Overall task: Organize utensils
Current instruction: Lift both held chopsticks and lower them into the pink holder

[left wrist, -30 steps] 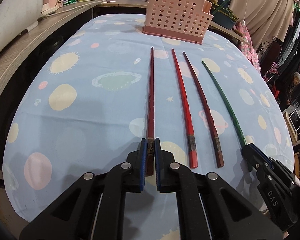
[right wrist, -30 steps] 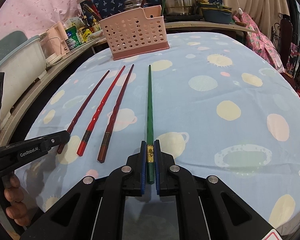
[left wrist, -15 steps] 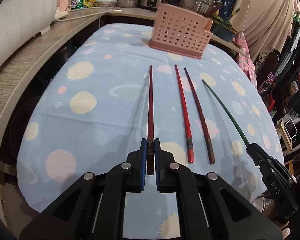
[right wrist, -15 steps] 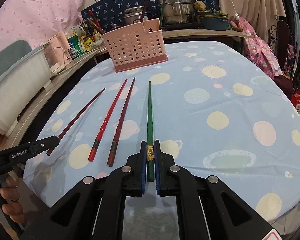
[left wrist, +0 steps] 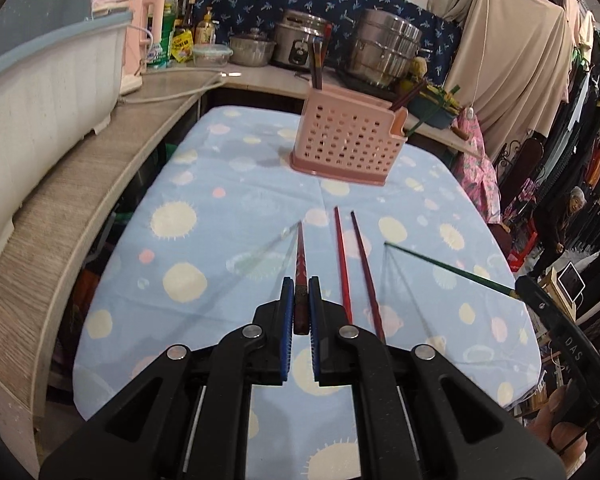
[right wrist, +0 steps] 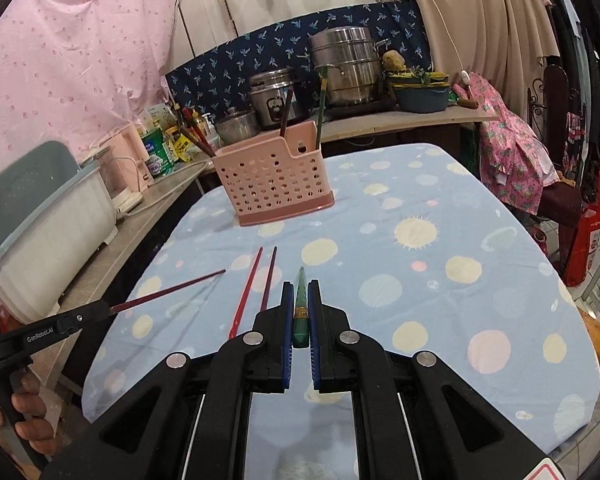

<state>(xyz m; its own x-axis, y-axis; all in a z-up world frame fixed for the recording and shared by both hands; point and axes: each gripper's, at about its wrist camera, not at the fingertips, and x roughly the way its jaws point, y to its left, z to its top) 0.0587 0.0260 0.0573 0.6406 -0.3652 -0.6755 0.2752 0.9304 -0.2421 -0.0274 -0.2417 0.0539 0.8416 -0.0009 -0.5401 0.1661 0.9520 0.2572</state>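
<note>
My left gripper [left wrist: 299, 282] is shut on the thick end of a dark red chopstick [left wrist: 300, 264], which is raised off the table and points toward the pink perforated utensil basket [left wrist: 346, 142]. My right gripper [right wrist: 301, 286] is shut on a green chopstick [right wrist: 301, 300], also lifted and seen end-on. From the left wrist view the green chopstick [left wrist: 448, 266] slants in the air at the right. Two chopsticks stay flat on the cloth: a bright red one [left wrist: 342, 264] and a dark maroon one [left wrist: 364, 268]. The basket [right wrist: 272, 178] holds several chopsticks upright.
The table wears a light blue cloth [right wrist: 440, 260] with pastel circles. A wooden counter [left wrist: 52, 216] runs along the left with a white tub [left wrist: 40, 92], bottles and steel pots [left wrist: 384, 50]. A person [left wrist: 560, 228] stands at the far right. Hands grip both handles.
Both grippers have risen, lifting the dark red and the green chopstick clear of the cloth. The views now look more level toward the basket. The other two chopsticks lie unmoved.
</note>
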